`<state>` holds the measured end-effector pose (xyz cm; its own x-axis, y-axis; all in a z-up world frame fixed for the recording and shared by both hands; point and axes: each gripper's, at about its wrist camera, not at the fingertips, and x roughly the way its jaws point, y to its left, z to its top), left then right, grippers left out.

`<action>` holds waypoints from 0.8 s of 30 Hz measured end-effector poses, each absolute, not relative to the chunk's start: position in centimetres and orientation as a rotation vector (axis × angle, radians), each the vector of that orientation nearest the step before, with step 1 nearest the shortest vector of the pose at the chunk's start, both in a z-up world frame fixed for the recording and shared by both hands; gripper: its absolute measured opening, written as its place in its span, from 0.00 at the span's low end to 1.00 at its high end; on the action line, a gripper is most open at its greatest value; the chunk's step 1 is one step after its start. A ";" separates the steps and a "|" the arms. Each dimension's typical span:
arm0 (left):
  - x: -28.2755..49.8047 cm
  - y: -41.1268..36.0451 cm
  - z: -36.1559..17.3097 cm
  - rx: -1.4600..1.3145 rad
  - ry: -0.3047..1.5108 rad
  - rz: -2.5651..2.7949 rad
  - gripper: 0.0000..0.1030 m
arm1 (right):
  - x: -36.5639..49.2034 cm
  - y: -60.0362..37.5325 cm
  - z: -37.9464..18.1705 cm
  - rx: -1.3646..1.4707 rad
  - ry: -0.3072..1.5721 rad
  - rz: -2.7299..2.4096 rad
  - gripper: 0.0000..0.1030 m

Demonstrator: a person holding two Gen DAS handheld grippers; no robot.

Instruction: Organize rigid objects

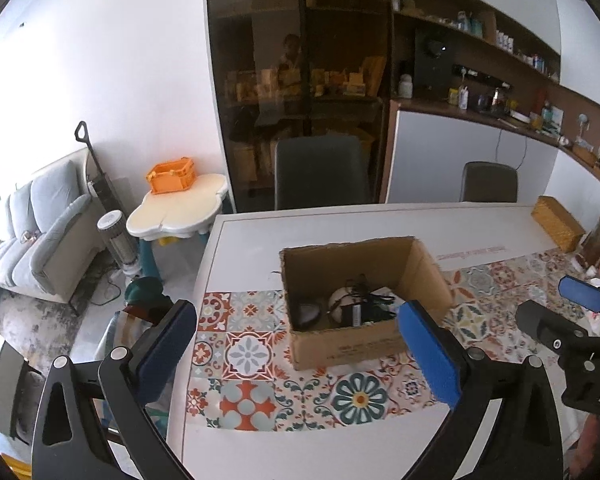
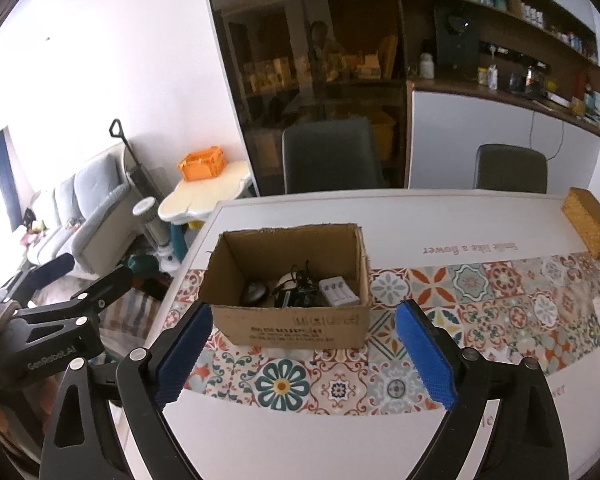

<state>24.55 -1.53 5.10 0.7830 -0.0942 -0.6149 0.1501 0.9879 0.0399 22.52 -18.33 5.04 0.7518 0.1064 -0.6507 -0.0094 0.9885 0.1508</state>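
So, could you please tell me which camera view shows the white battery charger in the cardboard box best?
The right wrist view: the white battery charger lies fully exposed at the right end of the cardboard box. In the left wrist view, the left gripper's blue finger and the box wall mostly hide it.

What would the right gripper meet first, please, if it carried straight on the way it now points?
Most likely the near wall of the open brown cardboard box, which sits between the open right gripper's blue pads on the patterned tablecloth. Depth is unclear, so it might touch the cloth first.
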 end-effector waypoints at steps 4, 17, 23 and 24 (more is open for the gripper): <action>22.4 -2.2 6.0 0.098 0.621 -0.160 1.00 | 20.3 -18.9 6.0 0.147 0.674 0.036 0.91; 17.5 -2.8 7.6 0.100 0.502 -0.166 1.00 | 16.0 -20.0 7.4 0.136 0.602 -0.032 0.92; 17.0 -2.8 7.9 0.102 0.487 -0.150 1.00 | 15.3 -20.1 7.7 0.128 0.581 -0.041 0.92; 16.9 -2.8 7.9 0.102 0.486 -0.150 1.00 | 15.2 -20.1 7.8 0.127 0.579 -0.041 0.92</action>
<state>16.95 -2.76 7.95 0.8733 -0.1194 -0.4723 0.1679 0.9839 0.0618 15.25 -20.10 7.79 0.8366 -0.0030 -0.5478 0.0742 0.9914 0.1078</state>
